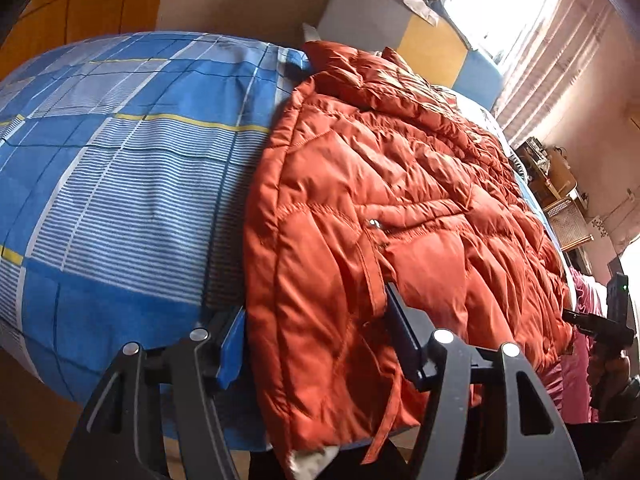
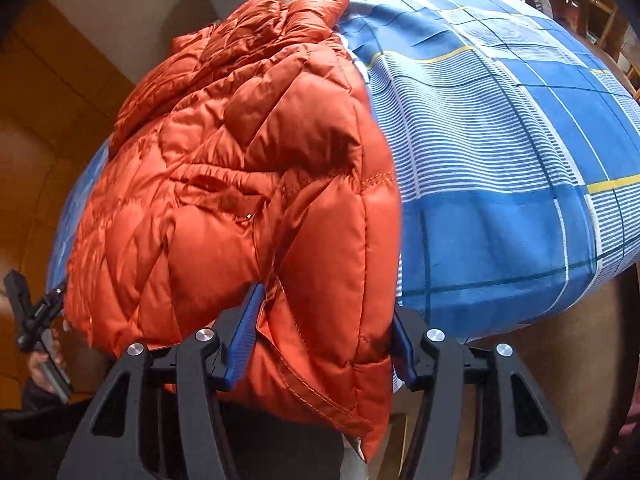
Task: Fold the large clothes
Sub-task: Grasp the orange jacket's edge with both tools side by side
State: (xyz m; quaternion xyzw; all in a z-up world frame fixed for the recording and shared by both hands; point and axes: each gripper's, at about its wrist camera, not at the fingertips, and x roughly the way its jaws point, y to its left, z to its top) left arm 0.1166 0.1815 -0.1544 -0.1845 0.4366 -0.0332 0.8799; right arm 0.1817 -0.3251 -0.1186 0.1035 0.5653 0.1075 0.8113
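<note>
An orange quilted puffer jacket (image 1: pixel 400 184) lies spread on a bed with a blue checked sheet (image 1: pixel 120 152). My left gripper (image 1: pixel 316 332) stands wide open at the bed's near edge, its two fingers on either side of the jacket's hem corner, not clamped. The jacket also shows in the right wrist view (image 2: pixel 240 168). My right gripper (image 2: pixel 324 332) is also wide open around the other hem corner, which bulges between its blue pads (image 2: pixel 244 336). Each view shows the other gripper at its edge, in the left wrist view (image 1: pixel 612 320) and in the right wrist view (image 2: pixel 32 312).
The blue checked sheet (image 2: pixel 500 140) covers the bed beside the jacket. A padded headboard (image 1: pixel 404 28) and a curtained bright window (image 1: pixel 520 4) stand at the far end. Pink cloth (image 1: pixel 580 360) hangs at the bed's right. Wooden floor (image 2: pixel 48 92) lies beyond.
</note>
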